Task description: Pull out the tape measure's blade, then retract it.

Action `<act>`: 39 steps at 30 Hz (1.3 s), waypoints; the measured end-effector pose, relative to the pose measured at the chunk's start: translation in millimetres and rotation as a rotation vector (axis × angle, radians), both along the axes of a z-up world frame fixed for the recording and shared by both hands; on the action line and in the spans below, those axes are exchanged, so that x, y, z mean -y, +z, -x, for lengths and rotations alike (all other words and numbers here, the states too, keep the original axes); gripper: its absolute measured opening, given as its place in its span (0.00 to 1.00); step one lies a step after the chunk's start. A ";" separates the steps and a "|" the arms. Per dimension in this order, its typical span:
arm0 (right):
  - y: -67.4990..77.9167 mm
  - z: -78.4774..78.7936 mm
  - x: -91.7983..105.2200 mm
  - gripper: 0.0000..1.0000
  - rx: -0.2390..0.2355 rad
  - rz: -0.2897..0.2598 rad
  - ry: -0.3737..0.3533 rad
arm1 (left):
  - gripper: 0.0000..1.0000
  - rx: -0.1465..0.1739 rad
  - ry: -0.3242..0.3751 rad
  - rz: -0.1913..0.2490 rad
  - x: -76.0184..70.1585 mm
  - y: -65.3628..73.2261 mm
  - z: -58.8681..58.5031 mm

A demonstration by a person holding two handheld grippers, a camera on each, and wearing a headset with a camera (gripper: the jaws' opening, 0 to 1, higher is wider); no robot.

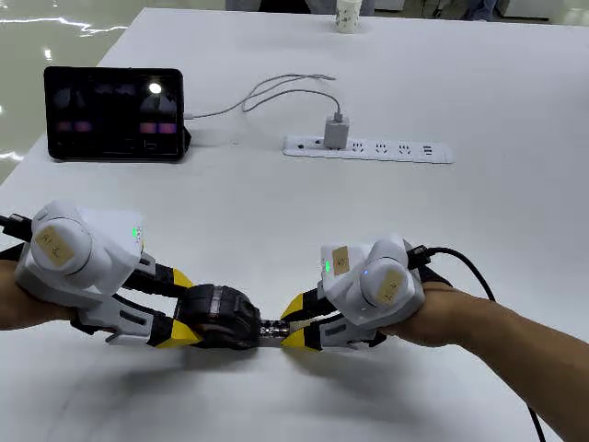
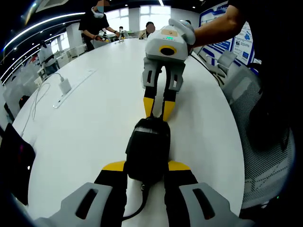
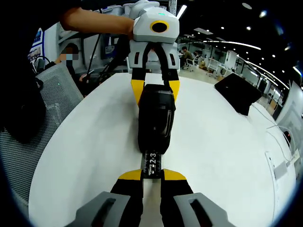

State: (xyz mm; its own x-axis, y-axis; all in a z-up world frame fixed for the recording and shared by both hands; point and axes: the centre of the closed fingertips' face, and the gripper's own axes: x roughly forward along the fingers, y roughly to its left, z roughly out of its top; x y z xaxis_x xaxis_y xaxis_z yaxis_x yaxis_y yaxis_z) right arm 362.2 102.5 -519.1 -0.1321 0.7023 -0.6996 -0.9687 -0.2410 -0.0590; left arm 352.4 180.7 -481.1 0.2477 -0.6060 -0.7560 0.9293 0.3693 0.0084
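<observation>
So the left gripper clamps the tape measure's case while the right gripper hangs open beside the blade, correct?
Not quite: the right gripper is shut on the blade, as the right gripper view shows. The left gripper does clamp the case.

1. The left gripper (image 1: 181, 306) sits on the left of the tape measure (image 1: 221, 315), jaws squeezing its case from both sides.
2. The right gripper (image 1: 295, 322) is just right of the tape measure, jaws pinched on the blade (image 3: 152, 163).
3. They're pretty much nose to nose.
4. The right hand (image 1: 442, 313) wraps its gripper from behind, and the left hand (image 1: 14, 299) is at the frame edge.
</observation>
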 end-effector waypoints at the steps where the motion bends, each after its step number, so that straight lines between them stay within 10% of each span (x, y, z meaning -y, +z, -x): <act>1: 0.0 -0.2 0.9 0.09 -0.001 0.001 -0.001 | 0.24 0.000 0.000 0.000 0.0 0.0 0.0; 39: 0.8 -5.5 41.7 0.09 -0.005 0.027 -0.040 | 0.24 -0.017 -0.012 -0.065 -0.1 -1.6 1.4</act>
